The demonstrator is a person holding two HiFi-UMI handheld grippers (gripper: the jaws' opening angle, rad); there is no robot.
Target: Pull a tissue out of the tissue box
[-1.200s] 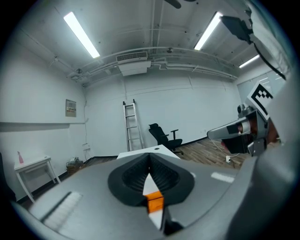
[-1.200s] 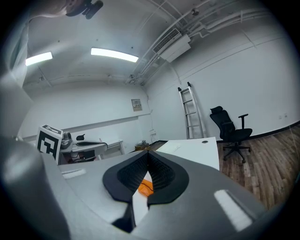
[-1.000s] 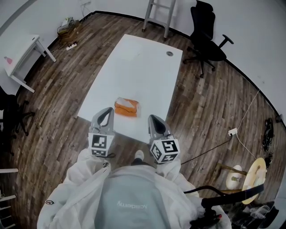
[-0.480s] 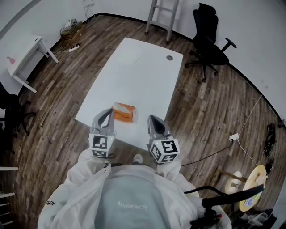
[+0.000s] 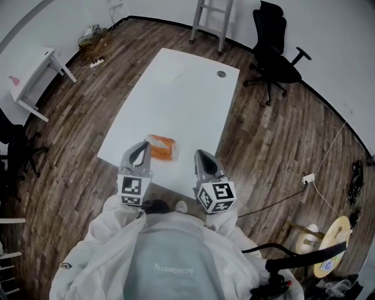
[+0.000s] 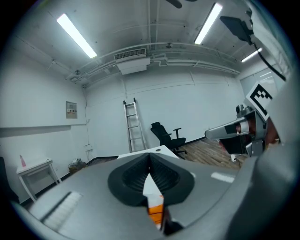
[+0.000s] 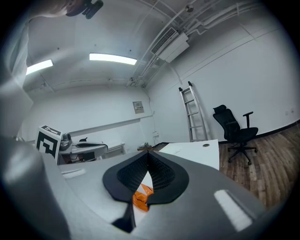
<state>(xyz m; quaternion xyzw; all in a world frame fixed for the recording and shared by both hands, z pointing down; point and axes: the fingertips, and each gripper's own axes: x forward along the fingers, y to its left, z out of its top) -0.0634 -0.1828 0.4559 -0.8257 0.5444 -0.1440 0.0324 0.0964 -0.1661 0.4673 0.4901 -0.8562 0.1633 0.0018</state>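
One white table (image 5: pixel 176 88) stands on a wood-plank floor (image 5: pixel 76 129). It is the largest item and carries the task's thing. A black office chair (image 5: pixel 275 55) stands off its far right corner and a metal ladder (image 5: pixel 211 17) leans on the wall beyond its far edge.

Tissue box (image 5: pixel 163 147): a small oblong box, orange on the sides, with a paler patch on top. It lies just inside the table's near edge, about midway along it. No tissue can be seen standing up from it in the head view.

Left gripper (image 5: pixel 140 147): the jaws are clenched, tips meeting, with nothing between them. In the head view its tip overlaps the left end of the box, and contact cannot be judged there. In the left gripper view the box (image 6: pixel 156 212) shows orange and white through the gap under the meeting tips (image 6: pixel 150 157), beyond the jaws and not in them.

Right gripper (image 5: pixel 203 156): the jaws are likewise clenched and empty. It is held to the right of the box and apart from it. The right gripper view shows the box (image 7: pixel 142 194) below and beyond the tips (image 7: pixel 148 153).

Writing: no brand or label on the box can be read. Each gripper's cube bears black-and-white square markers. Pale lettering on the person's grey garment (image 5: pixel 173 269) is too faint to read with certainty.
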